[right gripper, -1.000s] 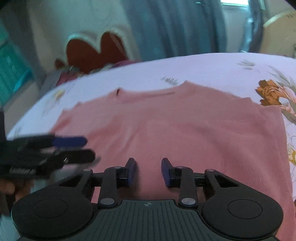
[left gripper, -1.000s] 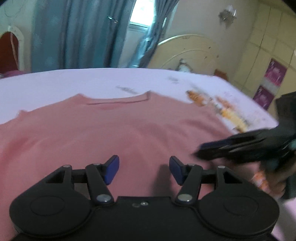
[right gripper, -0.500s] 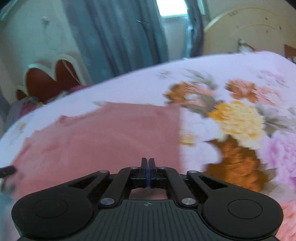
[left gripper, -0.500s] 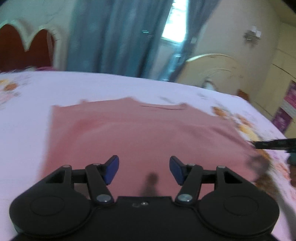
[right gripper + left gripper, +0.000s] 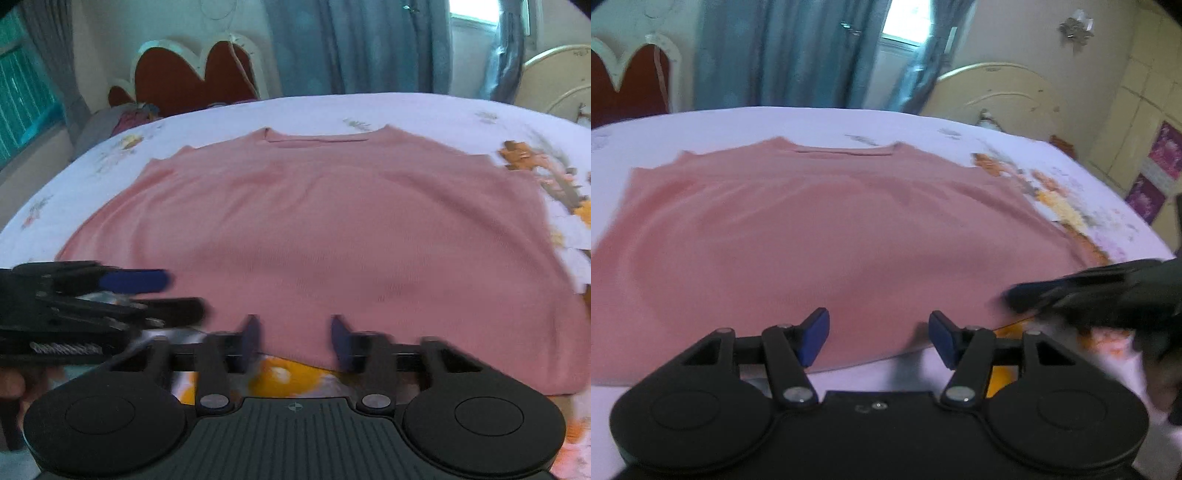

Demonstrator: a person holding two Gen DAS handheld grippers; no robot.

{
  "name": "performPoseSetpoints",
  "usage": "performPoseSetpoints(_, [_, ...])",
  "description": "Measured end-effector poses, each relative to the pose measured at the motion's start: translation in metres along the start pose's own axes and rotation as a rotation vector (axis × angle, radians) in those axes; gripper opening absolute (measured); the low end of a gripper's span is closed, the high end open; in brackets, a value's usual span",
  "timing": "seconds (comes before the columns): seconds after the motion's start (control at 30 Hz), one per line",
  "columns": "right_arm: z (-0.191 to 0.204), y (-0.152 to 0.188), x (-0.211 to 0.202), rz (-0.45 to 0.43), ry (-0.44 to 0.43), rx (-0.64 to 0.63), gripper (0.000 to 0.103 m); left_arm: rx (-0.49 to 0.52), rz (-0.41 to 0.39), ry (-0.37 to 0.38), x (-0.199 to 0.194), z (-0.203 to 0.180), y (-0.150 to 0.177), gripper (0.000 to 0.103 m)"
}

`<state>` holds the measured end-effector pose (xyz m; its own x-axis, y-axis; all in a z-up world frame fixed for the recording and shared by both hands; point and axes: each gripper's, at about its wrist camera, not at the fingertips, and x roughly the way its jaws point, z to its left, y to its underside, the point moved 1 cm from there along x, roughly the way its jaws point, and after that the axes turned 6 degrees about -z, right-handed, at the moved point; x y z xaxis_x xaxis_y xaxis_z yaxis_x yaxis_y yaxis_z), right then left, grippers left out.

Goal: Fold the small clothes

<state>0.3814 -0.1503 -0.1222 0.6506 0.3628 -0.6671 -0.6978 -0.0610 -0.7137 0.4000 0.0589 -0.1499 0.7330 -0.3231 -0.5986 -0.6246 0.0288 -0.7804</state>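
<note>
Pink shirt (image 5: 820, 229) is lying flat on the bed (image 5: 701, 125) with the floral sheet, neckline at the far side and hem nearest the cameras. The left hand-held gripper (image 5: 878, 338) is spread wide right at the near hem, gripping nothing. The right hand-held gripper (image 5: 294, 341) is spread too (bit blurry), over the same hem, close beside the left one.

A shirt (image 5: 325, 236) lies spread flat on the bedsheet (image 5: 332, 107), neckline at the far side, hem at the near edge. The left gripper (image 5: 878, 338) and the right gripper (image 5: 294, 341) sit side by side at the near hem, jaws apart. Beyond the bed stand curtains (image 5: 783, 51), with a headboard (image 5: 1001, 92) to their right and a chair back (image 5: 192, 74) to their left.
</note>
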Motion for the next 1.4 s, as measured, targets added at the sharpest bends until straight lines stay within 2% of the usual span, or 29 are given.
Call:
performPoseSetpoints(0.1, [-0.052,0.006,-0.018,-0.016,0.151,0.08,0.009,-0.048,-0.01,-0.077,-0.016,0.034,0.005,0.058])
performPoseSetpoints(0.13, [-0.07,0.009,-0.024,-0.009,0.203,0.087,0.003,-0.084,-0.017,-0.094,-0.024,0.049,0.006,0.057])
performPoseSetpoints(0.2, [-0.09,0.011,-0.037,0.001,0.269,0.081,0.0,-0.15,-0.037,-0.123,-0.036,0.073,0.009,0.055])
performPoseSetpoints(0.23, [-0.097,0.011,-0.043,-0.002,0.276,0.076,0.0,-0.175,-0.041,-0.124,-0.039,0.08,0.008,0.05])
performPoseSetpoints(0.33, [-0.102,0.007,-0.057,-0.041,0.266,0.09,0.0,-0.179,-0.044,-0.158,-0.044,0.084,0.003,0.049])
performPoseSetpoints(0.37, [-0.102,0.007,-0.059,-0.056,0.265,0.087,0.0,-0.172,-0.049,-0.134,-0.045,0.083,0.001,0.049])
performPoseSetpoints(0.4, [-0.102,0.007,-0.06,-0.062,0.264,0.088,0.0,-0.181,-0.051,-0.142,-0.045,0.084,0.001,0.049])
performPoseSetpoints(0.5, [-0.104,0.016,-0.046,0.016,0.277,0.068,0.0,-0.171,-0.021,-0.18,-0.04,0.086,0.004,0.046])
performPoseSetpoints(0.6, [-0.098,0.014,-0.045,0.011,0.283,0.046,0.0,-0.172,-0.03,-0.194,-0.047,0.083,0.003,0.045])
performPoseSetpoints(0.73, [-0.091,0.003,-0.058,-0.065,0.264,0.04,0.0,-0.21,-0.046,-0.206,-0.053,0.087,0.002,0.044])
performPoseSetpoints(0.8, [-0.091,0.003,-0.053,-0.045,0.245,0.043,0.0,-0.219,-0.034,-0.219,-0.05,0.091,0.005,0.044])
performPoseSetpoints(0.87, [-0.092,0.01,-0.04,0.027,0.259,0.031,0.0,-0.227,-0.032,-0.221,-0.049,0.094,0.007,0.044])
performPoseSetpoints(1.2, [-0.094,0.017,-0.039,0.007,0.248,0.025,0.0,-0.236,-0.031,-0.229,-0.054,0.098,0.008,0.045])
performPoseSetpoints(1.23, [-0.095,0.017,-0.04,0.001,0.25,0.033,0.0,-0.242,-0.034,-0.246,-0.059,0.099,0.008,0.046])
performPoseSetpoints(1.3, [-0.097,0.017,-0.044,-0.026,0.272,0.065,0.0,-0.258,-0.068,-0.311,-0.079,0.1,0.009,0.056])
performPoseSetpoints(1.33, [-0.097,0.016,-0.05,-0.053,0.297,0.083,0.001,-0.278,-0.099,-0.324,-0.09,0.099,0.012,0.068])
performPoseSetpoints(1.37, [-0.096,0.016,-0.055,-0.077,0.304,0.096,0.001,-0.312,-0.125,-0.312,-0.099,0.099,0.017,0.076])
performPoseSetpoints(1.4, [-0.095,0.015,-0.06,-0.099,0.298,0.112,0.001,-0.342,-0.141,-0.284,-0.105,0.099,0.021,0.075])
